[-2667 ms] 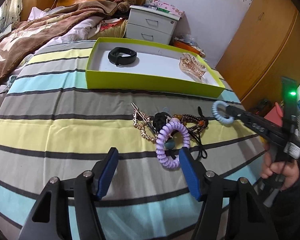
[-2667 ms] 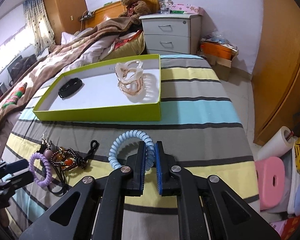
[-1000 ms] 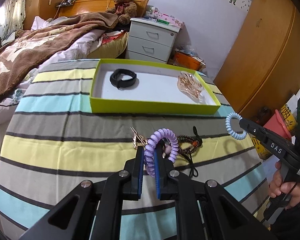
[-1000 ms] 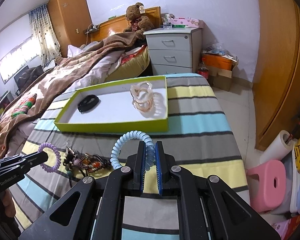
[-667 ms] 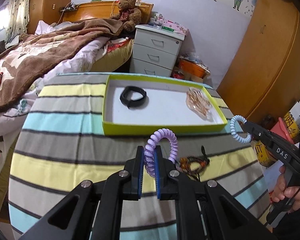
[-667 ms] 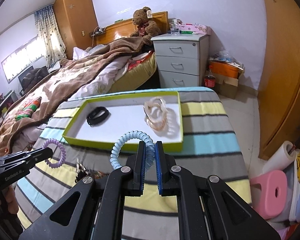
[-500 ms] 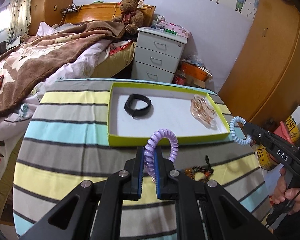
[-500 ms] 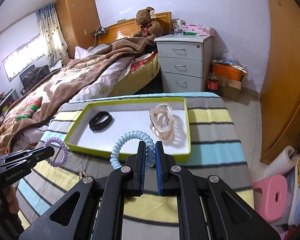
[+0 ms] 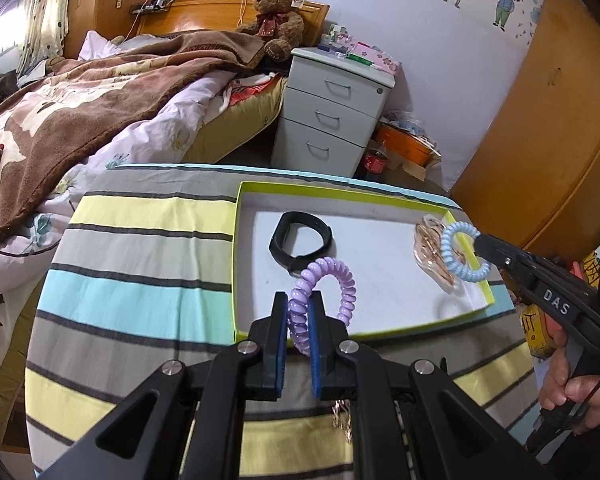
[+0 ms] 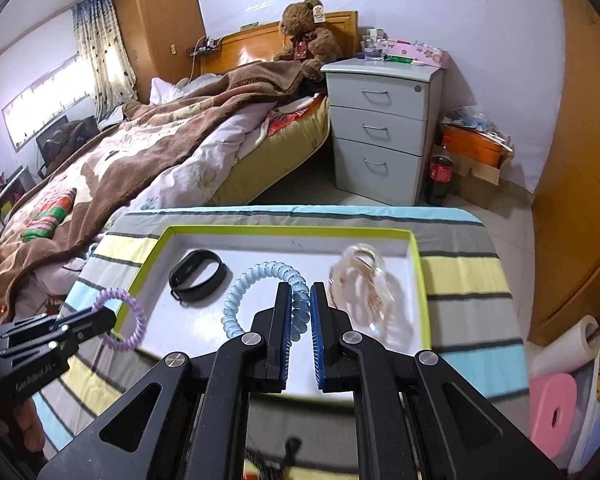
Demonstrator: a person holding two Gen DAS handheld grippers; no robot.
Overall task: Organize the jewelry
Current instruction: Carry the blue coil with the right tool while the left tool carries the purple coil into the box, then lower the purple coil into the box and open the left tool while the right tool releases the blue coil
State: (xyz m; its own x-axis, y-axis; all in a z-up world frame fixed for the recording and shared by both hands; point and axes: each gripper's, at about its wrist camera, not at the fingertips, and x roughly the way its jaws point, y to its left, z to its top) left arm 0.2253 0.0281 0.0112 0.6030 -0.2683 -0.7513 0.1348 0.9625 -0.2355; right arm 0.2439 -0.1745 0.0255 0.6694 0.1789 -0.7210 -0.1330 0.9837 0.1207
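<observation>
My left gripper (image 9: 298, 312) is shut on a purple spiral hair tie (image 9: 342, 280) and holds it above the near edge of the lime-green tray (image 9: 384, 330). My right gripper (image 10: 300, 300) is shut on a light blue spiral hair tie (image 10: 236, 300) and holds it over the tray's white floor (image 10: 260, 254). In the left wrist view the blue tie (image 9: 460, 256) hangs over the tray's right end. A black band (image 9: 300, 240) and a clear rose-gold hair claw (image 9: 432, 256) lie in the tray. A bit of gold chain (image 9: 342, 420) shows below my left fingers.
The tray sits on a striped cloth-covered table (image 9: 140, 240). A bed with a brown blanket (image 10: 120, 152) lies beyond at the left, a grey drawer unit (image 10: 384, 128) behind. A wooden wardrobe (image 9: 540, 140) and a pink stool (image 10: 556, 412) stand at the right.
Both grippers have moved forward and up with their hair ties, from over the jewelry pile to over the tray. The pile has dropped almost out of view.
</observation>
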